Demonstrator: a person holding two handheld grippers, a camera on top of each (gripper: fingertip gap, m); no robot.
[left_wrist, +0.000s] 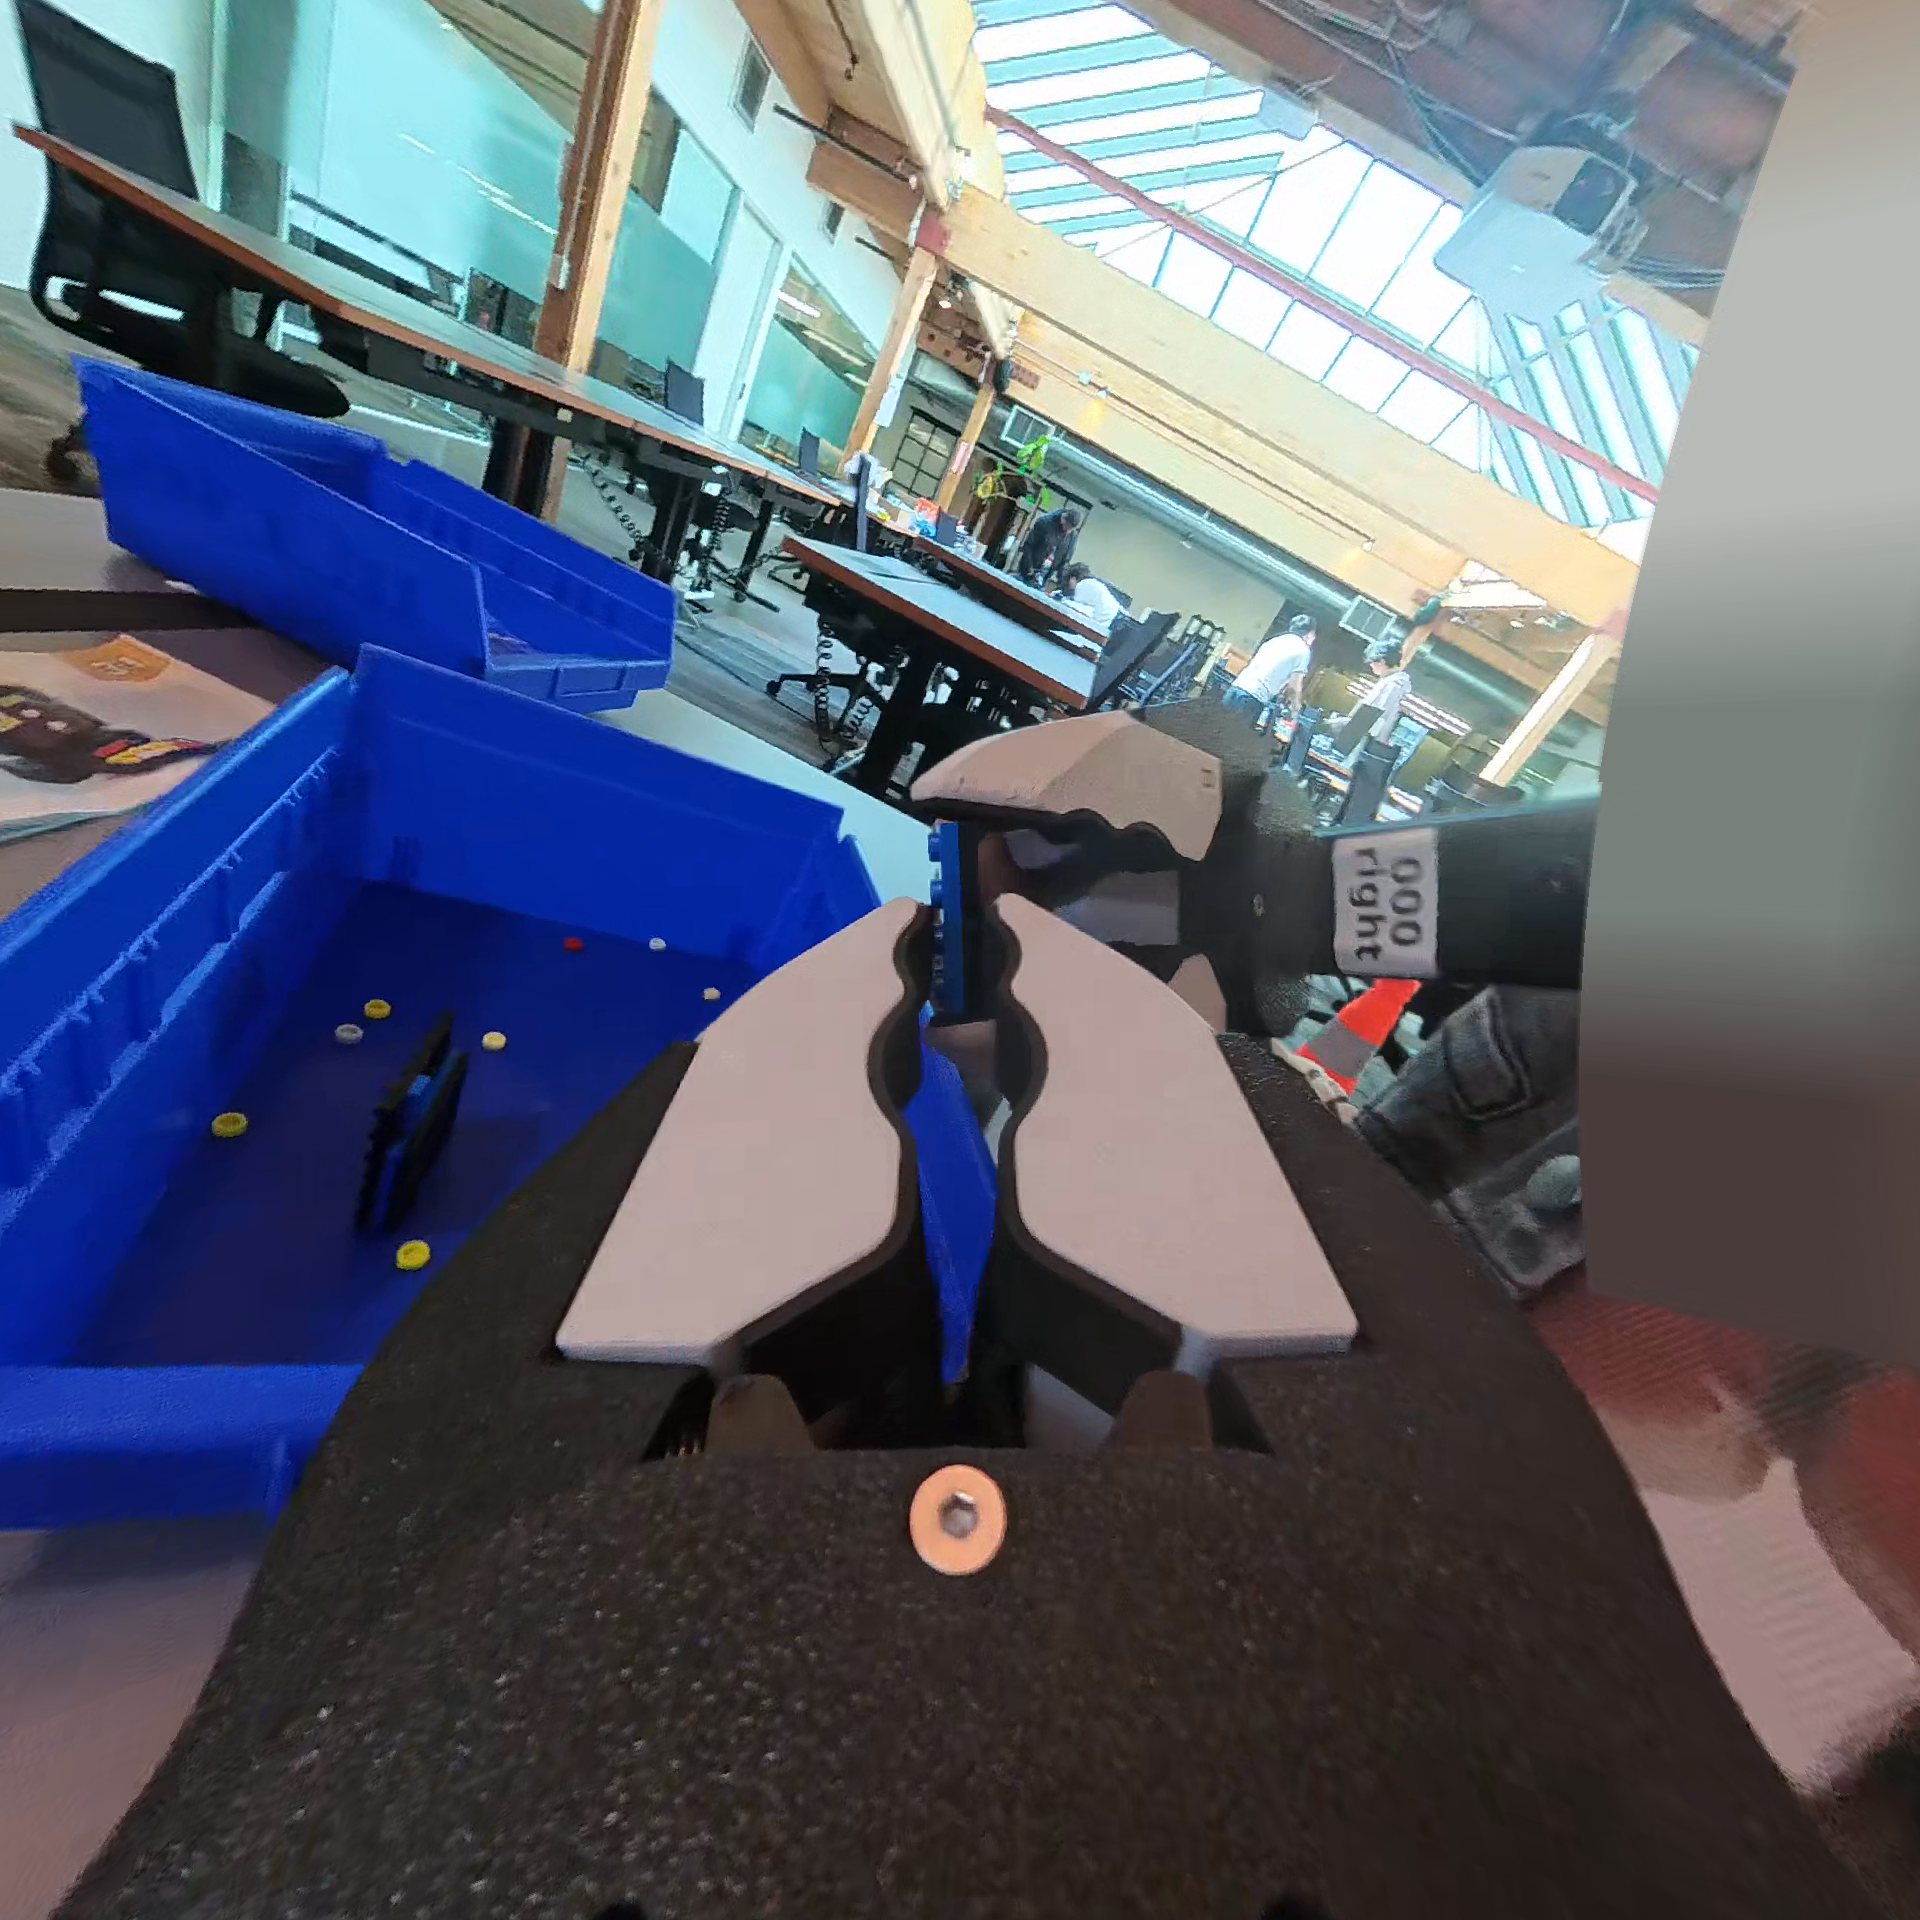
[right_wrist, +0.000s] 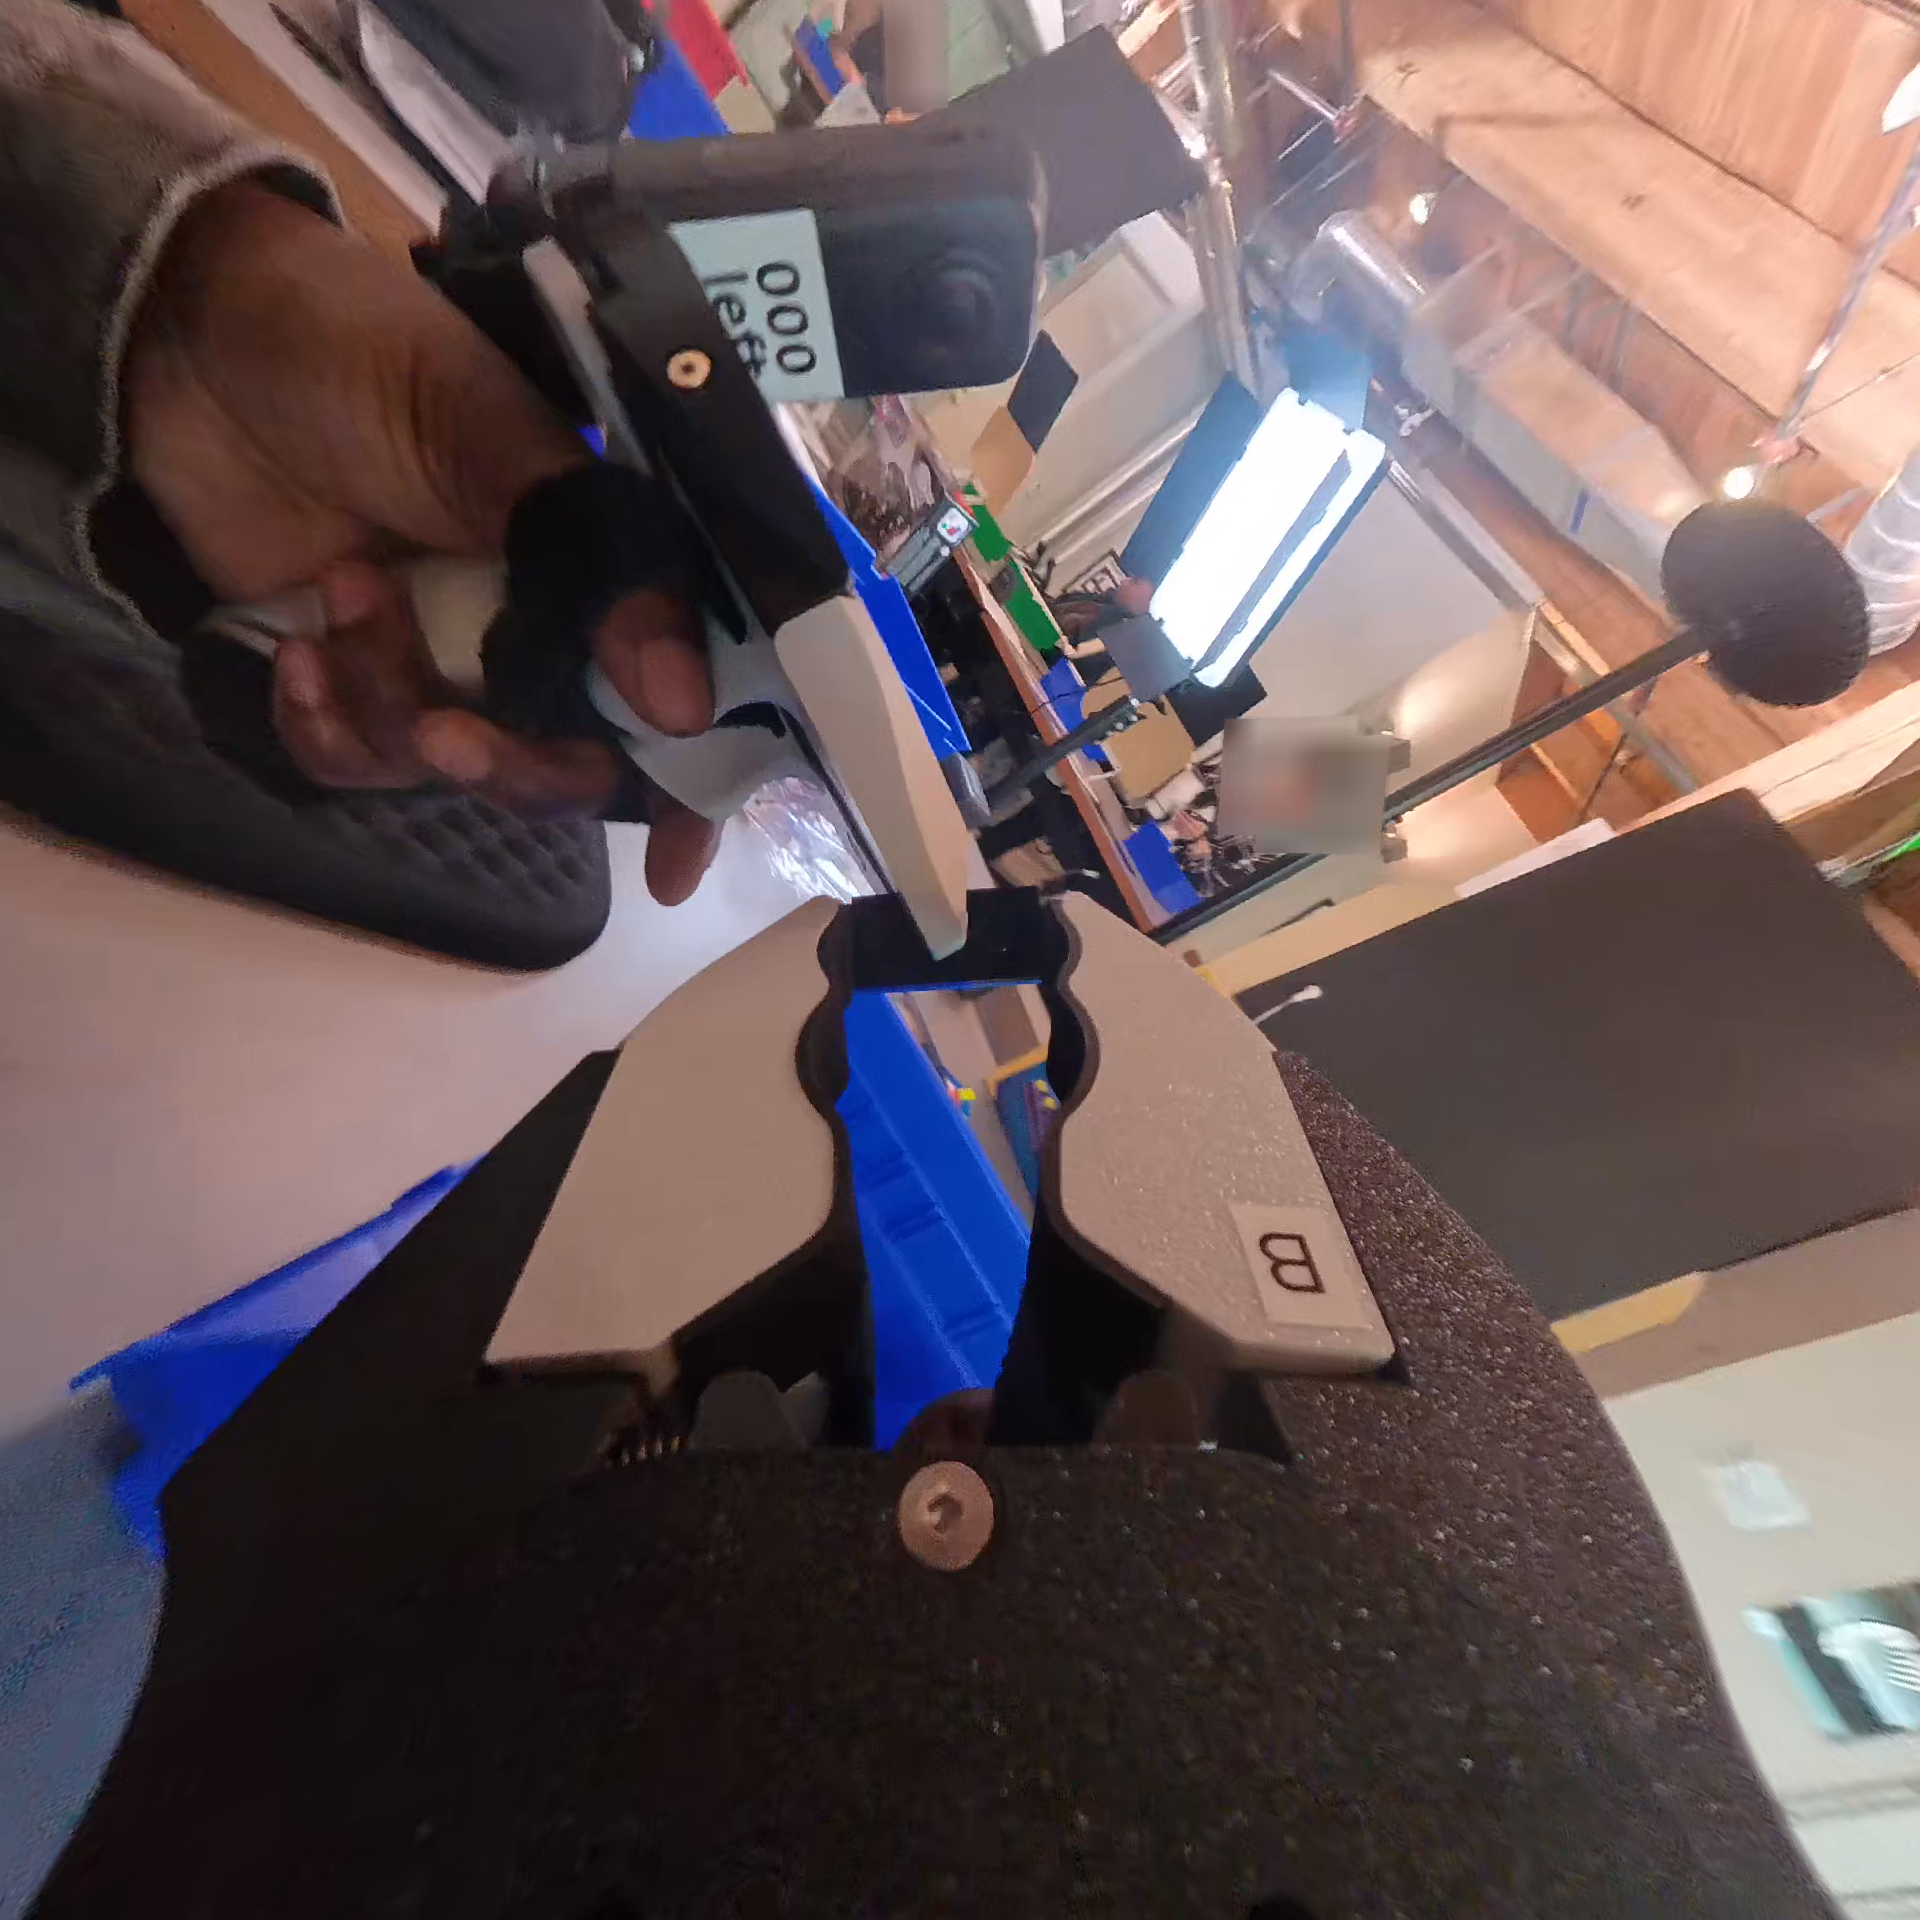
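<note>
My left gripper (left_wrist: 956, 914) is shut on a thin blue and black brick plate (left_wrist: 948, 966), held upright on edge above the near blue bin (left_wrist: 312, 790). My right gripper (left_wrist: 982, 847) comes in from the right and grips the same plate at its upper end. In the right wrist view my right gripper (right_wrist: 945, 940) is shut across the plate's black face (right_wrist: 1003, 935). A grey finger (right_wrist: 883, 748) of the left gripper reaches down onto it. A person's hand (right_wrist: 312, 468) holds the left gripper.
The near bin's floor holds several small round studs (left_wrist: 229, 1124) and an upright black and blue brick piece (left_wrist: 416, 1132). A second blue bin (left_wrist: 312, 499) lies behind it. A printed booklet (left_wrist: 94, 727) lies at the left. Office desks (left_wrist: 935, 623) stand beyond the table. The grippers are tip to tip, or close to it.
</note>
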